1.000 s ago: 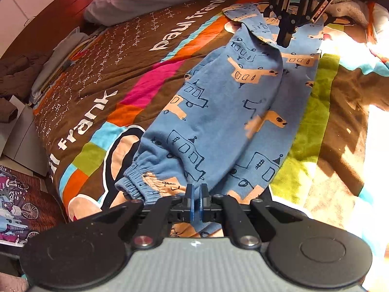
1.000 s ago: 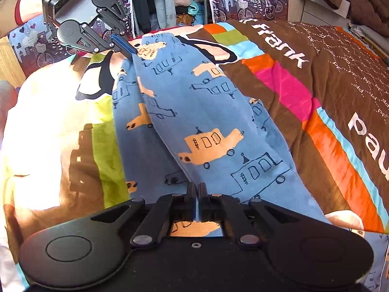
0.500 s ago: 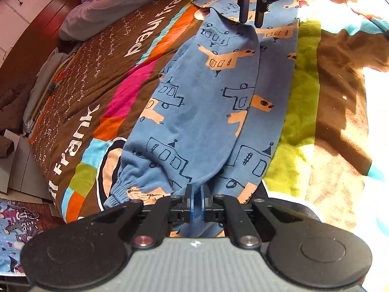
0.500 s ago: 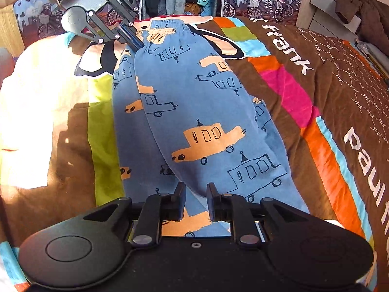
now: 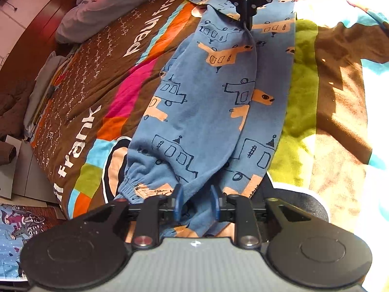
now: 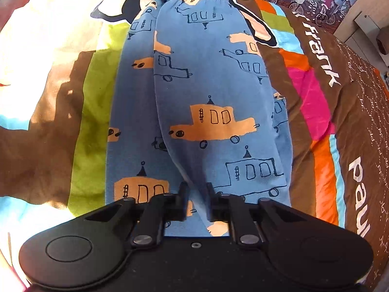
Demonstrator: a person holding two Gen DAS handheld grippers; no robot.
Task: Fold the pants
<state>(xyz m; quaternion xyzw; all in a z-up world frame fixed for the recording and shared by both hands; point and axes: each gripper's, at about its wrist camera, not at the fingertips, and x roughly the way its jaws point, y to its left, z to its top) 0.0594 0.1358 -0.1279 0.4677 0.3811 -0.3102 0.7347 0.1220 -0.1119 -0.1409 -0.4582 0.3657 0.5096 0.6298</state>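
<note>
Bright stripes cover the bed cover [image 6: 80, 112], and the blue pants [image 6: 209, 92] with little cars lie long on top of it, one leg folded over the other. The left gripper [image 5: 195, 203] sits at the cuff end and the right gripper [image 6: 196, 200] at the waist end, each with its jaws apart around a soft ridge of cloth, not pinching it. The pants look light, soft and floppy, so they would sag if lifted; a good spot to grab is probably the thick stretchy cuff [image 5: 136, 189] or the waist edge.
</note>
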